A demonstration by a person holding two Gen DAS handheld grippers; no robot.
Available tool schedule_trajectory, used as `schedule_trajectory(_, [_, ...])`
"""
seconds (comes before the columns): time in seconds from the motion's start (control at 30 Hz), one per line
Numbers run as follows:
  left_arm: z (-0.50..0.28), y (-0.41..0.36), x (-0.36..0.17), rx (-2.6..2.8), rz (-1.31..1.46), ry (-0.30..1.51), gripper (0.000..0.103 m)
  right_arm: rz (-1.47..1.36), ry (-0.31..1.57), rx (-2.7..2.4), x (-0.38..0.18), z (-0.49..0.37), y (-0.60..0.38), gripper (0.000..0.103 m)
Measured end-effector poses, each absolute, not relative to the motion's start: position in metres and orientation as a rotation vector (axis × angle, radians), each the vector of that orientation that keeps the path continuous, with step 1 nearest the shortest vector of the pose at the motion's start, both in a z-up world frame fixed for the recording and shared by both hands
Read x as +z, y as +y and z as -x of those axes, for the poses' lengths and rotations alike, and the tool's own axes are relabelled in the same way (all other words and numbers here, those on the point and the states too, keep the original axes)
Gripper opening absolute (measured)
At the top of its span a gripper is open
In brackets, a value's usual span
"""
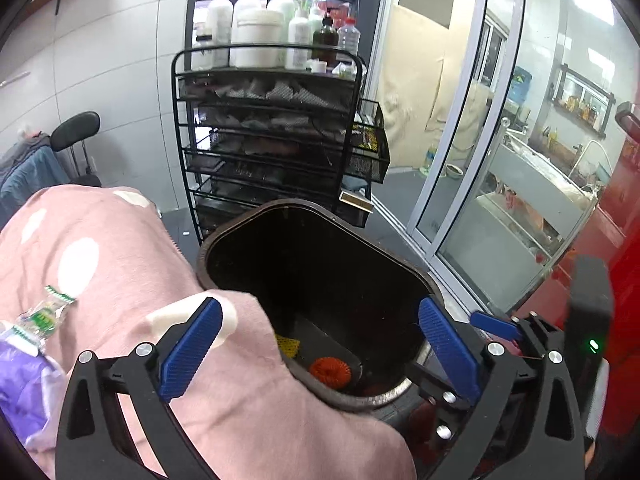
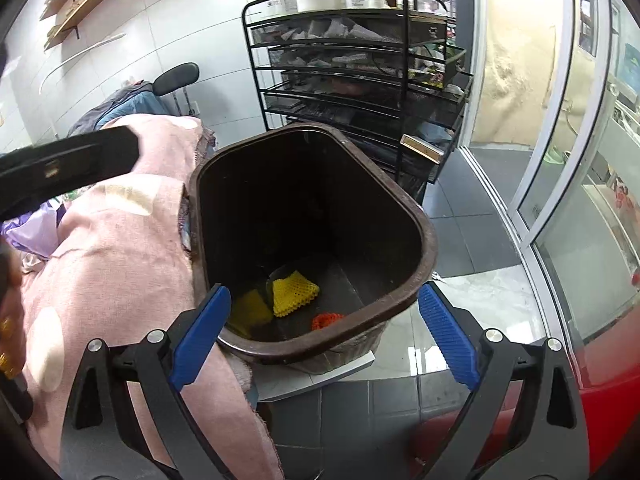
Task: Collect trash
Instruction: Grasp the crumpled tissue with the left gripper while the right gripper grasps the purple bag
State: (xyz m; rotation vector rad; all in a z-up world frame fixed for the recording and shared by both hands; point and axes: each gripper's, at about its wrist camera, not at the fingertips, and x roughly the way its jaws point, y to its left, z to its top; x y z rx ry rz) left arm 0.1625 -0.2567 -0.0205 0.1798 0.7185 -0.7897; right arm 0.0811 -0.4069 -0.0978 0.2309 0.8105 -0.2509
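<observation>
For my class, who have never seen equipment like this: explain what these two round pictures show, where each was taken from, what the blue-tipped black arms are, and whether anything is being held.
No robot here: a person holds a two-finger tool in each hand, and each tool carries a wide-angle camera looking along its fingers. One picture comes from the left gripper, the other from the right gripper. The blue pads are the fingertips. Both grippers are open and hold nothing. Both look down into a dark brown trash bin containing yellow foam netting and an orange net. Beside the bin lies a pink spotted blanket; a candy wrapper lies on it. Behind stands a black wire rack with white bottles on top.
</observation>
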Motion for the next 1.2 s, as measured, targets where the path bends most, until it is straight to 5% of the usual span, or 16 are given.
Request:
schedule_trajectory(0.5, [-0.123,-0.159,0.014,-0.637,-0.076,0.58,0.098,-0.117,0.742,-0.034,-0.062,-0.102,-0.339,0.095])
schedule_trajectory(1.2, [-0.11,0.015,-0.014,-0.23,0.082,0.631,0.098,0.171,0.724,0.438,-0.033,-0.131,-0.179,0.098])
